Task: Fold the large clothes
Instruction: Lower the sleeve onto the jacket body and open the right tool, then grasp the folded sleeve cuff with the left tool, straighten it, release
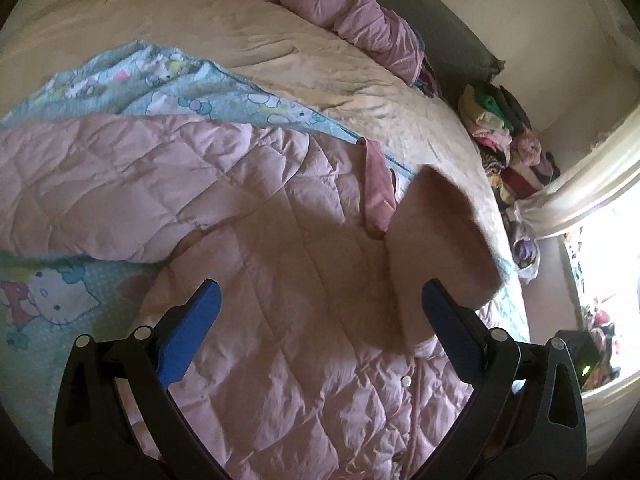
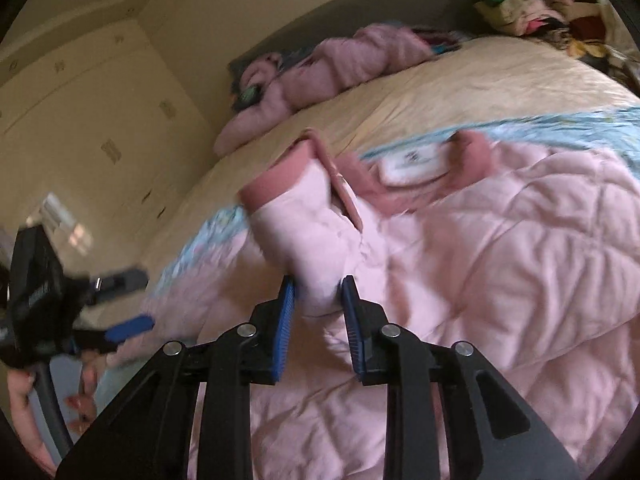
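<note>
A pale pink quilted jacket lies spread across a light blue cartoon-cat print blanket on a bed with a cream cover, its dusty-rose collar turned toward the headboard. The right gripper is clamped on the jacket's pink sleeve, blue pads pressing the fabric from both sides, with the darker rose cuff standing up beyond the jaws. The left gripper hovers over the jacket body with its jaws spread wide and nothing between them; a blurred fold of pink cloth crosses the frame just beside its right finger. A bundled pink garment rests near the dark headboard, and a heap of mixed clothes sits well apart at the bed's far corner. The step in hand appears to be folding the sleeve inward across the chest. Doing it well likely means keeping the grip near the cuff, carrying the sleeve flat rather than twisted, and laying it along the jacket's midline, while the free gripper pins the shoulder so the padded body does not drag or bunch.
</note>
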### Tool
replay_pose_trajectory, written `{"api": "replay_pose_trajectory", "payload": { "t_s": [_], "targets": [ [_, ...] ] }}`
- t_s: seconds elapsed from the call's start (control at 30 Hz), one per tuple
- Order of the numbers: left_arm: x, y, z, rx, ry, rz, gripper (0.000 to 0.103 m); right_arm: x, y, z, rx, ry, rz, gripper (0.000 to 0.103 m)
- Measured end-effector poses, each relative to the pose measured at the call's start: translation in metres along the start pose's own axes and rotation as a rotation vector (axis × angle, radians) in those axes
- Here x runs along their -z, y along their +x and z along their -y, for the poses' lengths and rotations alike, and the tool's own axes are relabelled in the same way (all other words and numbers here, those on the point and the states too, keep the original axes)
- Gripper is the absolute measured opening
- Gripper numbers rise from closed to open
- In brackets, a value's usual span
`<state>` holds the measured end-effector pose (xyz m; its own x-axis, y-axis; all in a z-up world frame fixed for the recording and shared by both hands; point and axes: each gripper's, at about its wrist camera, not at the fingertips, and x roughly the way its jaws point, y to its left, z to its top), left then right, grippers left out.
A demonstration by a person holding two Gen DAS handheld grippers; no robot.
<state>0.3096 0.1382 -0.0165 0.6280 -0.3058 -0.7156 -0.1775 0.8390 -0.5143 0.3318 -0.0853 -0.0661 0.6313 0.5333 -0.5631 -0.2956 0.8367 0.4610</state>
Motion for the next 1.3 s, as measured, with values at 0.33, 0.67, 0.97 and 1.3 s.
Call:
{"api": "replay_pose_trajectory", "payload": {
  "t_s": [0.33, 0.67, 0.97, 1.3],
  "targets": [
    [0.003, 0.035, -0.012, 0.086, -0.075, -0.074, 0.094, 0.032, 0.013, -0.027, -0.062, -0.032, -0.139, 0.049],
    [0.003, 0.086, -0.014, 0.13, -0.116, -0.132, 0.094, 0.038, -0.055, 0.005, -0.016, 0.004, -0.102, 0.052],
    [0.013, 0.095, 0.024, 0.053, 0.087, -0.094, 0.004, 0.047, -0.094, 0.051, 0.071, 0.079, -0.079, 0.052],
    [-0.015, 0.015, 0.055, 0.019, 0.281, 0.158, 0.001, 0.029, -0.122, 0.082, 0.204, 0.075, 0.011, 0.052]
  ]
}}
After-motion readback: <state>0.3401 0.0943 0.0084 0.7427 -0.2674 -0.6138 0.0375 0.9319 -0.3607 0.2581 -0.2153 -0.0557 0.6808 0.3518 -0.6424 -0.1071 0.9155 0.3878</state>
